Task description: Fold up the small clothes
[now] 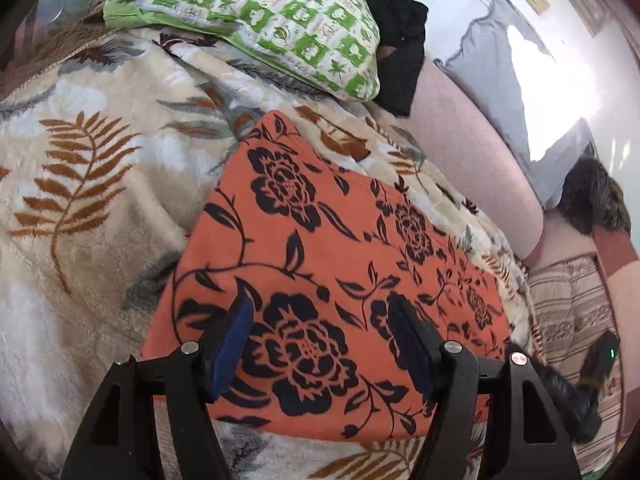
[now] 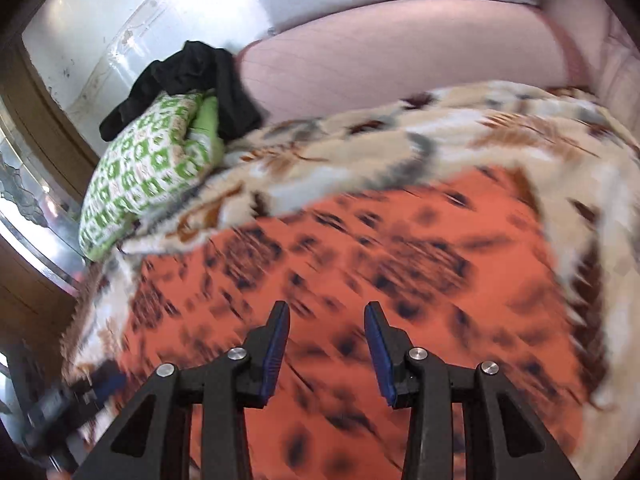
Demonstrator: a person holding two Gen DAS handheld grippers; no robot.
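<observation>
The left tongs (image 1: 320,312) hang wide over the orange cloth (image 1: 320,216), nothing between the pads. The cloth lies flat on a leaf-print blanket (image 1: 80,168) on the bed. Beyond it sits a green pillow (image 1: 256,20) with a black garment (image 1: 396,40) behind.

From the right, the right tongs (image 2: 327,316) stand narrower, empty, above the blurred cloth (image 2: 400,264). The blanket (image 2: 380,148), pillow (image 2: 144,176) and garment (image 2: 192,76) lie beyond.
</observation>
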